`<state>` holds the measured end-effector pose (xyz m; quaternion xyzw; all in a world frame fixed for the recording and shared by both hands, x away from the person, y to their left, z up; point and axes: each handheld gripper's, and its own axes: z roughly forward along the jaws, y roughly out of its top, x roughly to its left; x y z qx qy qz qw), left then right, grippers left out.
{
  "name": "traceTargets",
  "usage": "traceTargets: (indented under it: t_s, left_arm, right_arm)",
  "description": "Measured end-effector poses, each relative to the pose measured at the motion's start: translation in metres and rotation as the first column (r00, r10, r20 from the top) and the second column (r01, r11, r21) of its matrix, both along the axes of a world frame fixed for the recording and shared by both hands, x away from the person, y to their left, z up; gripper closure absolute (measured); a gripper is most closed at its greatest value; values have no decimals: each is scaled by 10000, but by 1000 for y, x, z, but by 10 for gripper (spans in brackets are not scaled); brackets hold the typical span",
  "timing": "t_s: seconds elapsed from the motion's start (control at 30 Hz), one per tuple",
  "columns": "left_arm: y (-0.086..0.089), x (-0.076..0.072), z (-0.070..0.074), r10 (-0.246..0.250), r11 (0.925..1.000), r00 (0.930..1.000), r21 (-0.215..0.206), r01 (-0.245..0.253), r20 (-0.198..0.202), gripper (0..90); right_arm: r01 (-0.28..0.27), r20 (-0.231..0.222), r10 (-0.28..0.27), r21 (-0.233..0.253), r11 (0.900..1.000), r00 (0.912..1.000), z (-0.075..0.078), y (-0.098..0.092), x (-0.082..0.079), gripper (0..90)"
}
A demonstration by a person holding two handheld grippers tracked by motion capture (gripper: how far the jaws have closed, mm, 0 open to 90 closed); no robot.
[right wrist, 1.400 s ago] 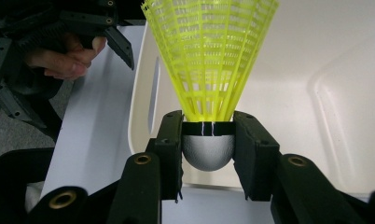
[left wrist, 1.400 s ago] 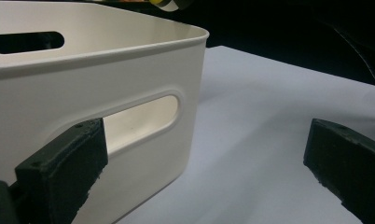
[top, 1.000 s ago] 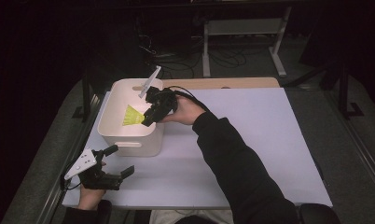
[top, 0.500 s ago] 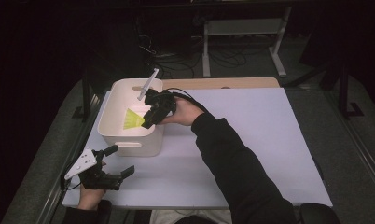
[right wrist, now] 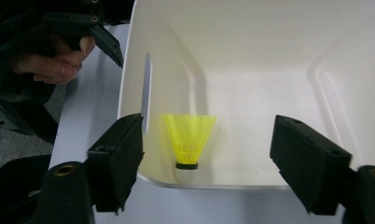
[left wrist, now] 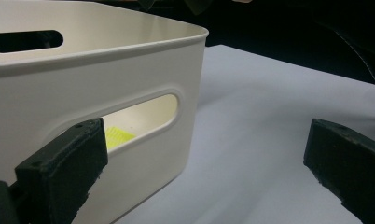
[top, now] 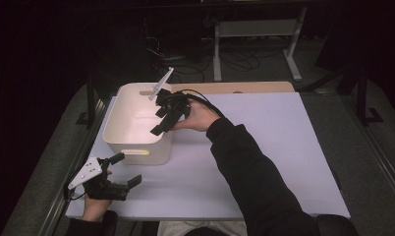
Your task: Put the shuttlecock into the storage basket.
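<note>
The person is wearing a dark long sleeve [top: 264, 182] and gripping two black grippers, left gripper [top: 121, 170] and right gripper [top: 162, 120], each bearing a grey three-cornered plate [top: 86, 171].

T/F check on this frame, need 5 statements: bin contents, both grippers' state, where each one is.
1. The yellow shuttlecock lies inside the white bin. True.
2. The right gripper is clamped on the shuttlecock. False: its jaws are spread wide above the bin and the shuttlecock sits on the bin floor between them, untouched.
3. The left gripper is open. True.
4. The left gripper reaches into the bin. False: it rests on the table, outside the bin, near the handle slot.
5. The shuttlecock rests with its dark cork end toward the right gripper view's camera. True.
</note>
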<state>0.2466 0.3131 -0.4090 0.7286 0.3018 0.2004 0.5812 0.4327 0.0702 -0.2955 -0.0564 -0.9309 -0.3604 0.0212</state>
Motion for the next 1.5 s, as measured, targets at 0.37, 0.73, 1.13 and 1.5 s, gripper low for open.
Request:
traceTargets:
  t_s: [0.37,0.73,1.13,1.5]
  left_arm:
    - [0,0,0,-15,10000,10000,22,15,-17,0]
    - [0,0,0,-18,10000,10000,7,18,-16,0]
    - [-1,0,0,-16,10000,10000,13,16,-21,0]
    - [-1,1,0,-36,10000,10000,1,36,-21,0]
  right_arm:
    - [600,288,-609,311,9977,9977,9,-13,-5,49]
    - [922,459,-948,573,9941,9944,15,-28,-8,0]
    - [1334,468,-1379,886,9871,9893,12,-48,-13,0]
    - [1667,602,-1727,936,9816,9831,11,-68,-15,0]
